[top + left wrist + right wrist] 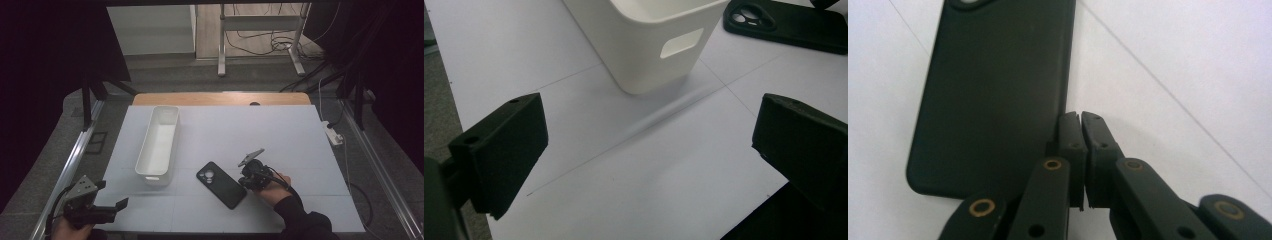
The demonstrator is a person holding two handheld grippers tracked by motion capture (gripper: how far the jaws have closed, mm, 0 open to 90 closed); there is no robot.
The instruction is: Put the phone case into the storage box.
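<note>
A pale table [300, 150] carries a white bin [159, 144] at left. A black phone case [221, 184] lies mid-table; the right gripper [1081, 116], jaws pressed together and empty, sits at its edge. The left gripper [112, 208] hangs wide, empty.

Dim, dark-edged high view; soft shadows, slight close-range blur in both gripper views.

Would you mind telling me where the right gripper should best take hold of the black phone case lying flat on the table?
Probably across its width: the phone case lies flat and thin, so come from above, jaws astride the long edges. The right gripper is shut beside one long edge.
</note>
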